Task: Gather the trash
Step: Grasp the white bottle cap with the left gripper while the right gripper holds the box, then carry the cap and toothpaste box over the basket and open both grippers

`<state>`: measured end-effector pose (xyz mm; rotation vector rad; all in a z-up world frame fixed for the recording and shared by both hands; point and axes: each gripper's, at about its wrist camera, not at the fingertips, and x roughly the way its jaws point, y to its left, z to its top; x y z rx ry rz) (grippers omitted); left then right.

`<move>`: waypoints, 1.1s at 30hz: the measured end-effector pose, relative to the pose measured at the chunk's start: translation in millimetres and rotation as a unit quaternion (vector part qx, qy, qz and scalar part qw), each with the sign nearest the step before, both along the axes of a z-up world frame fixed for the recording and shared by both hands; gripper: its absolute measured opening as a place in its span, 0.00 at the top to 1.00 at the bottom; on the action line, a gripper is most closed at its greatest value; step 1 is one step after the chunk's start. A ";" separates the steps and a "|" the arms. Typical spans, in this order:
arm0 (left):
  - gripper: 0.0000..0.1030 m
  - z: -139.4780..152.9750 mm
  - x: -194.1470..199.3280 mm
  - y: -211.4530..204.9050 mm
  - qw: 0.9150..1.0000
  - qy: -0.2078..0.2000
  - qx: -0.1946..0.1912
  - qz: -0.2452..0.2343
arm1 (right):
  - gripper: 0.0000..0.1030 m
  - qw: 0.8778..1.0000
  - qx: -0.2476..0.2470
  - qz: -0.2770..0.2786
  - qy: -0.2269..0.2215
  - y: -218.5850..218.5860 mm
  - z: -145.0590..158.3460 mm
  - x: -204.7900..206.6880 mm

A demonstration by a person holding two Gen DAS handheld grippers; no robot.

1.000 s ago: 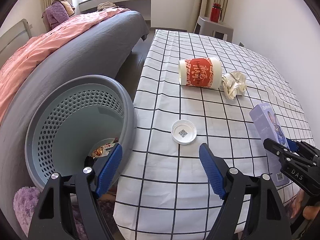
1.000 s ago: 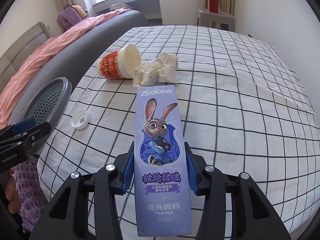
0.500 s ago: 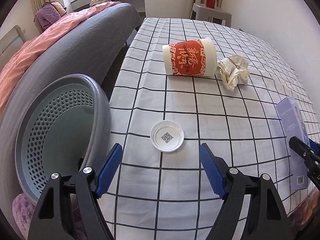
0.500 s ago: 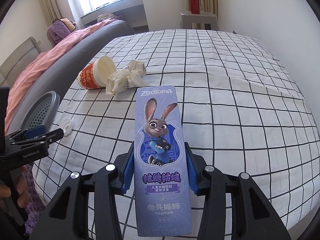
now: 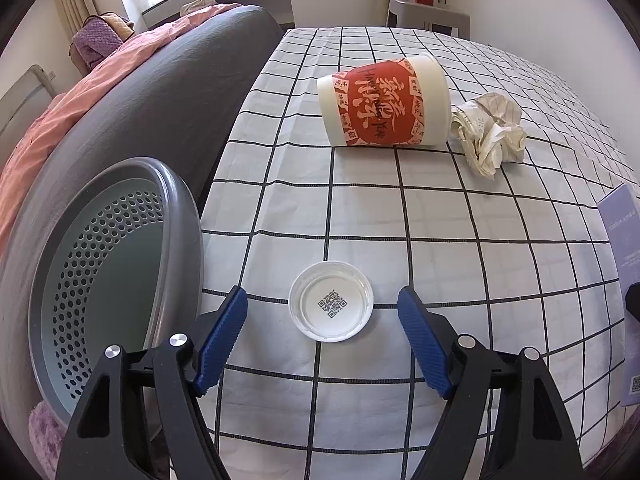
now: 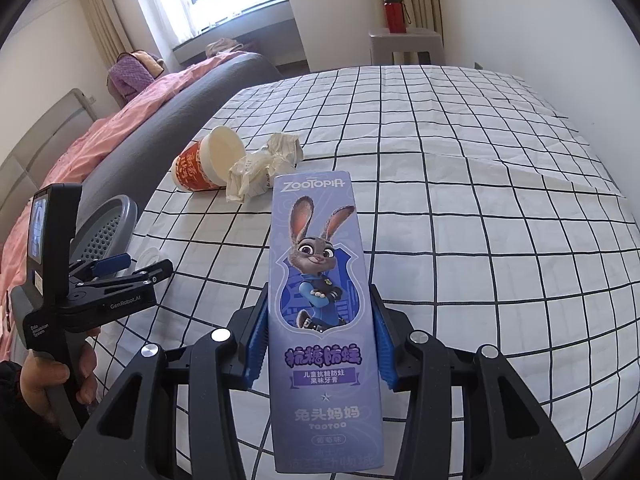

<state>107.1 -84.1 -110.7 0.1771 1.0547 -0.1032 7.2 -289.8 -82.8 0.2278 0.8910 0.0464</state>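
Observation:
My left gripper (image 5: 323, 300) is open, its blue fingers on either side of a white plastic lid (image 5: 331, 306) with a QR code on the checked tablecloth. A red and white paper cup (image 5: 383, 106) lies on its side further back, with crumpled paper (image 5: 490, 134) to its right. My right gripper (image 6: 318, 322) is shut on a purple Zootopia toothpaste box (image 6: 320, 304) and holds it above the table; the box's edge (image 5: 624, 240) shows in the left wrist view. The cup (image 6: 204, 166), paper (image 6: 260, 168) and left gripper (image 6: 134, 266) show in the right wrist view.
A grey perforated trash basket (image 5: 104, 272) stands at the table's left edge, in front of a grey and pink bed (image 5: 140, 92). A stool with a red bottle (image 6: 394, 6) is at the far end. The white wall runs along the right.
My left gripper has moved right and forward, from over the basket to around the white lid. The right gripper has risen a little with the box.

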 end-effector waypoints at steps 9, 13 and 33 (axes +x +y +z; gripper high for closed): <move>0.62 3.4 -8.4 -3.2 0.999 0.015 -0.028 -0.020 | 0.58 1.000 0.000 -0.004 -0.001 -2.3 0.2 -3.8; 0.62 5.1 -17.9 -0.1 0.999 0.017 -0.032 -0.024 | 0.58 1.000 -0.005 -0.003 -0.001 1.5 1.2 -5.0; 0.62 46.4 -63.5 51.8 0.997 -0.032 -0.065 -0.033 | 0.58 1.000 -0.013 0.017 -0.001 53.3 17.7 -17.5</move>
